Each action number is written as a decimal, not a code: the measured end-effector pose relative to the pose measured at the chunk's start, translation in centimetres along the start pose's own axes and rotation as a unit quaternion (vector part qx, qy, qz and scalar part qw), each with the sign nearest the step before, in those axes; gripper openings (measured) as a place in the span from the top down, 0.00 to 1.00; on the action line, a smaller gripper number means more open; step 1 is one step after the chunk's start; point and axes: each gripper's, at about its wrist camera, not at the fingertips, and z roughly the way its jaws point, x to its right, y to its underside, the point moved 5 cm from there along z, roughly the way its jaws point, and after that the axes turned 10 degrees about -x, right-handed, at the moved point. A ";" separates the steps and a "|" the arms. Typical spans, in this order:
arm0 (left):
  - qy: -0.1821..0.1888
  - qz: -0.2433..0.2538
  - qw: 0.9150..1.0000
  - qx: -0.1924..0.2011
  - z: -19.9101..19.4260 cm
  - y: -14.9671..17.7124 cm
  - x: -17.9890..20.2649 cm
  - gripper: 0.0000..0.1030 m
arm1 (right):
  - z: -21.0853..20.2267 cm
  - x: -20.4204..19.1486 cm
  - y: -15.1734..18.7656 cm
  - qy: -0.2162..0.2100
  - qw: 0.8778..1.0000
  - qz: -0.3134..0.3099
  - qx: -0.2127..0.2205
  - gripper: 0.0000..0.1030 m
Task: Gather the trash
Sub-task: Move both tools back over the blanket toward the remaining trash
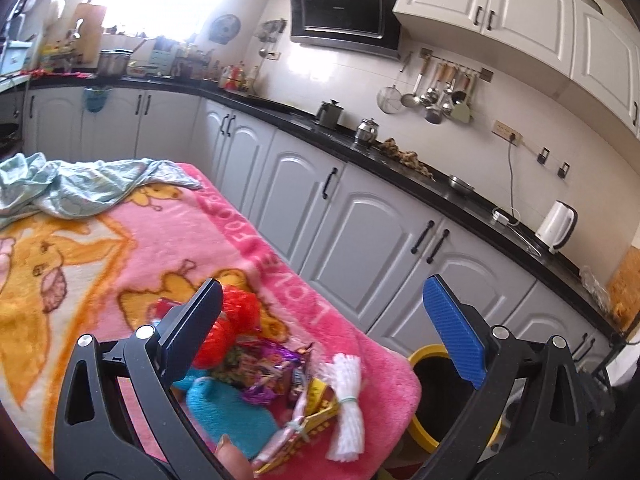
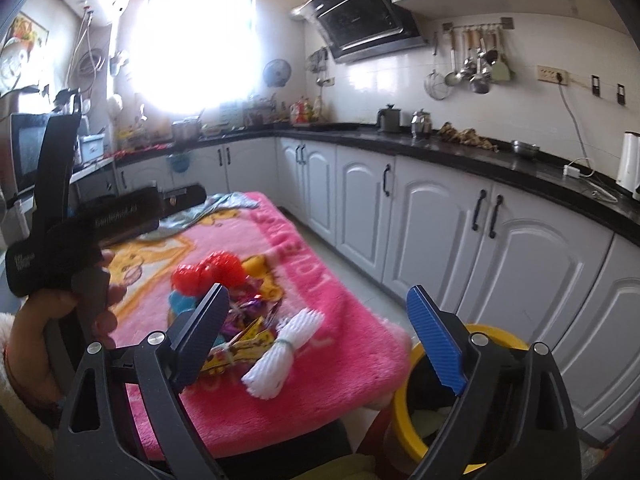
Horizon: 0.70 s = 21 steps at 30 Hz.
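Yellow-rimmed bin (image 2: pixel 404 412) has pale scraps inside; blanket (image 1: pixel 256 248) reads "LOVE FOR". Left gripper (image 1: pixel 320 332) and right gripper (image 2: pixel 320 336) both gape wide, empty.

pink blanket (image 1: pixel 248 240) border, "LOVE FOR"

On the pink blanket (image 2: pixel 328 364) lie one white foam net (image 2: pixel 280 350), one red foam net (image 2: pixel 208 270), one teal cloth (image 1: pixel 228 412) and several wrappers (image 1: pixel 276 364); one yellow bin (image 2: pixel 412 424) stands beside.
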 end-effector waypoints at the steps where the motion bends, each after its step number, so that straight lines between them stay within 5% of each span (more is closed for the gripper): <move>1: -0.002 -0.003 1.000 0.001 -0.1 0.0 -0.4 0.11 | 0.4 -0.4 0.2 -0.002 1.000 -0.003 -0.005 0.15; 13: -0.032 -0.033 0.999 0.001 -0.6 0.1 -4.8 0.11 | 3.8 -3.2 1.6 -0.009 0.999 -0.026 -0.044 0.15; 21: -0.052 -0.045 0.997 -0.031 1.1 1.6 -7.5 0.11 | 6.9 -3.9 2.9 -0.013 0.996 -0.027 -0.084 0.15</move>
